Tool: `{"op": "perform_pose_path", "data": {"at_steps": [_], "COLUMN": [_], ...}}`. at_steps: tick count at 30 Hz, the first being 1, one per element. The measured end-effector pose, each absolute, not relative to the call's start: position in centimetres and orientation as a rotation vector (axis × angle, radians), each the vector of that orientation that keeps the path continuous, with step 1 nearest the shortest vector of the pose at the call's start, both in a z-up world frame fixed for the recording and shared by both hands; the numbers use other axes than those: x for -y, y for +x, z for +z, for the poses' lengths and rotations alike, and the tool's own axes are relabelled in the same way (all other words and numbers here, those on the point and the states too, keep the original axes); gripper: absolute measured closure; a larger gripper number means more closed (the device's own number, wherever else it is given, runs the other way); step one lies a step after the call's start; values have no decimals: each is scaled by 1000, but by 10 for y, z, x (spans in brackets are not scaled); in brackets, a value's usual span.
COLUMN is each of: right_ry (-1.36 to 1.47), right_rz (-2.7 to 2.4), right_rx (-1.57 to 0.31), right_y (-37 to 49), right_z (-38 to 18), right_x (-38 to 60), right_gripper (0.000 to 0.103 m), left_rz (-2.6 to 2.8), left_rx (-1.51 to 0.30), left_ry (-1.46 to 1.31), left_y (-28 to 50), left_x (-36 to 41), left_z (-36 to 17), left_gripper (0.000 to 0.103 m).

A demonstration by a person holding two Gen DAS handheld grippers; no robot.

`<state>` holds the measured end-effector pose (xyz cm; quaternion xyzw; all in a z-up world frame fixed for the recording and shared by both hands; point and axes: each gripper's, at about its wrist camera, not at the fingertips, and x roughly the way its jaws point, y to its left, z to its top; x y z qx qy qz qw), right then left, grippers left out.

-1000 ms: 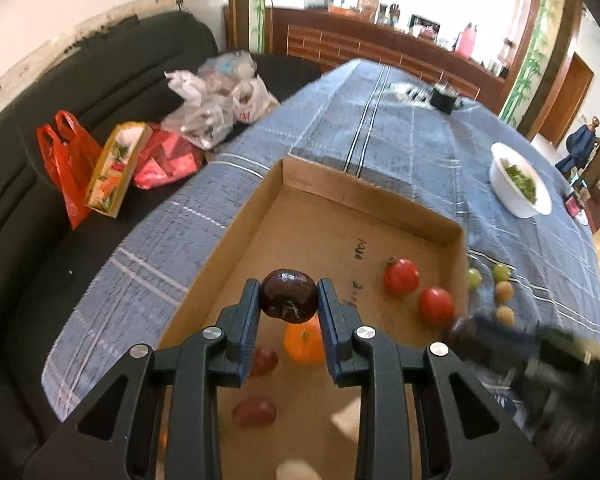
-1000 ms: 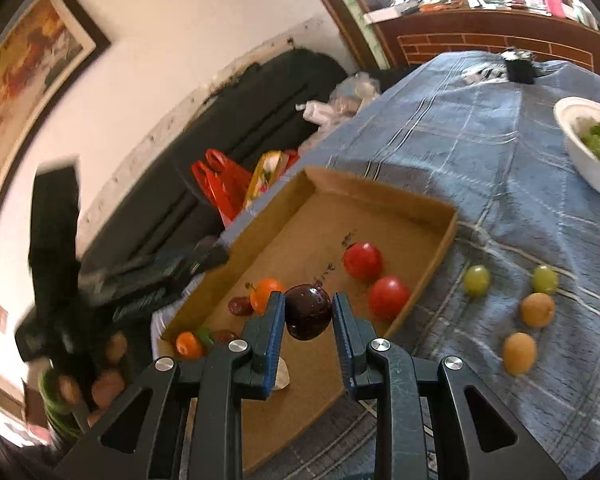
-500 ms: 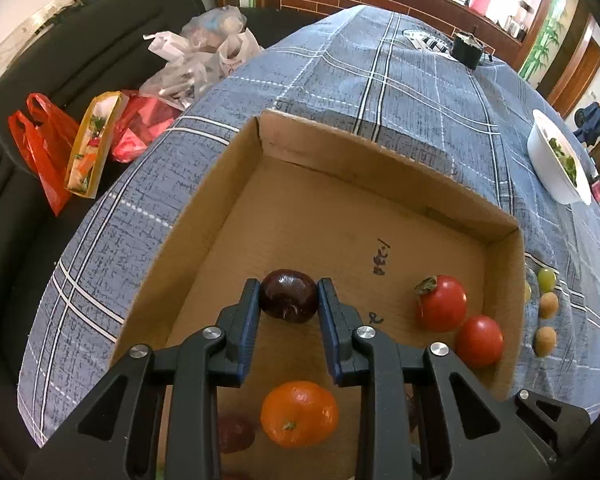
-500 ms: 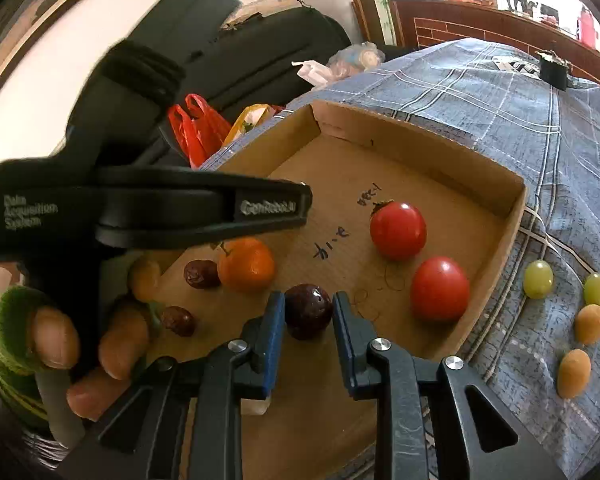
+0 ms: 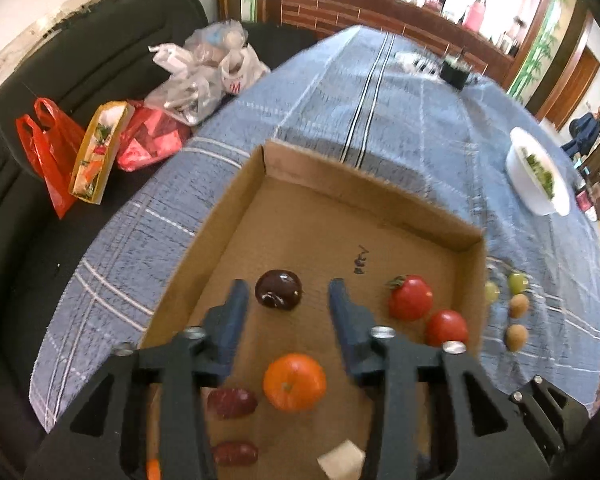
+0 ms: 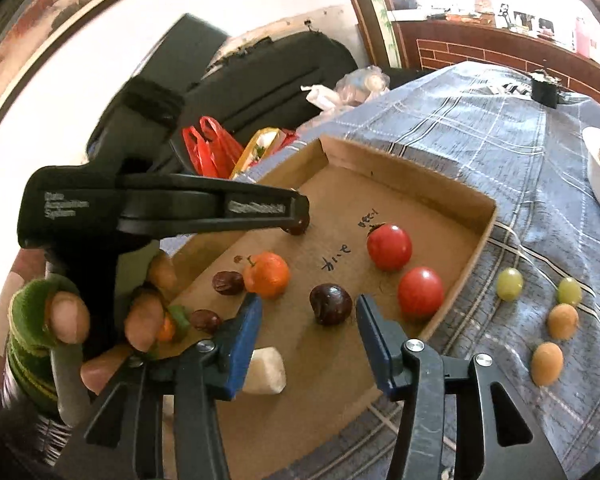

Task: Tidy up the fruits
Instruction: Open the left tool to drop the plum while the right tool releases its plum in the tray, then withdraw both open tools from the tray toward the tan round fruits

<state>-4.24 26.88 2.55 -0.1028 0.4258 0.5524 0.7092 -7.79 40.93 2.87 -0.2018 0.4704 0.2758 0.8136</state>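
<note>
- On the left hand-held gripper (image 6: 296, 220) body you can read "Data Acquisition System".
- The handwriting on the cardboard box (image 6: 485, 216) floor is illegible to you.

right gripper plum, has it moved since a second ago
Yes. The dark plum was carried between the fingers above the cardboard box; now it rests on the box floor left of the near tomato, right gripper open.

Both tools, left (image 5: 288, 294) and right (image 6: 308, 312), have opened, dropping their dark plums (image 5: 278, 289) into the box (image 5: 364, 192).

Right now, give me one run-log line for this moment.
left gripper: open | right gripper: open | two dark round plums: resting in brown cardboard tray
</note>
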Motion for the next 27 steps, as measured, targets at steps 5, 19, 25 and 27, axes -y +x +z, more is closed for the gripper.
{"op": "perform_pose_path", "data": {"at_steps": [5,19,25,27], "right_ry": [-146,-2,29,39], "right_rz": [1254,1233,1195,1174], "right_rx": [-946,-968,-962,-956], "right_y": [-46,-48,-40,-35], "right_z": [40,52,51,51], "right_x": [-242,-148,-116,-104], "right_gripper": [52,51,51,51], "left_rz": [561,445,399,383], "left_rx": [-932,-928,-939,-943], "left_ry": [-463,-504,-468,-455], "left_y": [-99,-104,-97,-94], "left_x": [-394,-327,-295,-285], "left_z": [52,64,71,73], "left_gripper": [49,47,47,47]}}
